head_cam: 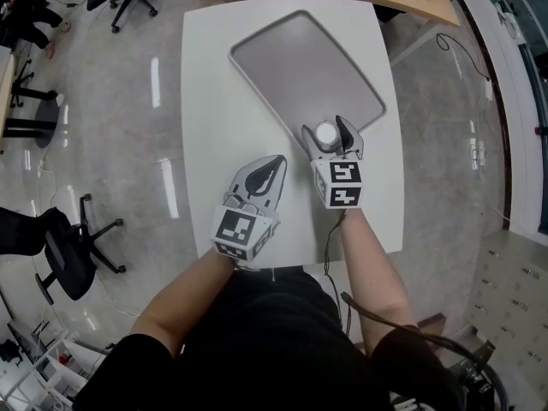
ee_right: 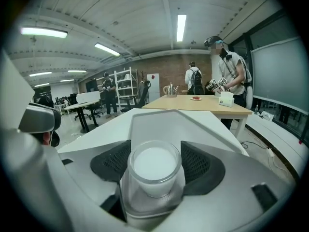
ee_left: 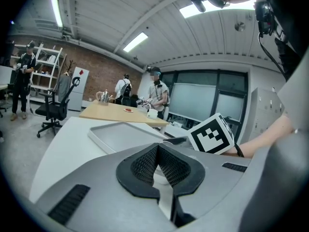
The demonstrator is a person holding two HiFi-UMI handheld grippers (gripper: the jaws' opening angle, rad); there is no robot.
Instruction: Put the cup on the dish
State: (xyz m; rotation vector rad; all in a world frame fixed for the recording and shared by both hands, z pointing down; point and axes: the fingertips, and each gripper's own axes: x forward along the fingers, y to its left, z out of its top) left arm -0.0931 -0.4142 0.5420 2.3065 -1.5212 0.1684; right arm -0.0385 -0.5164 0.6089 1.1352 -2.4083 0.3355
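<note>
Clasps the clear, white-filled glass cup (ee_right: 153,167) upright, against spilling, in the right fingers (head_cam: 349,135) at the near corner of the grey rectangular dish (head_cam: 291,67), left fingers (head_cam: 261,178) pinched together empty above the white desk (head_cam: 214,101).

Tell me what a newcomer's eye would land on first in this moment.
The clear cup with its white inside stands out first, clamped in the right gripper at the near edge of the grey dish. Next comes the left gripper, jaws together and empty, over the white table just beside it.
</note>
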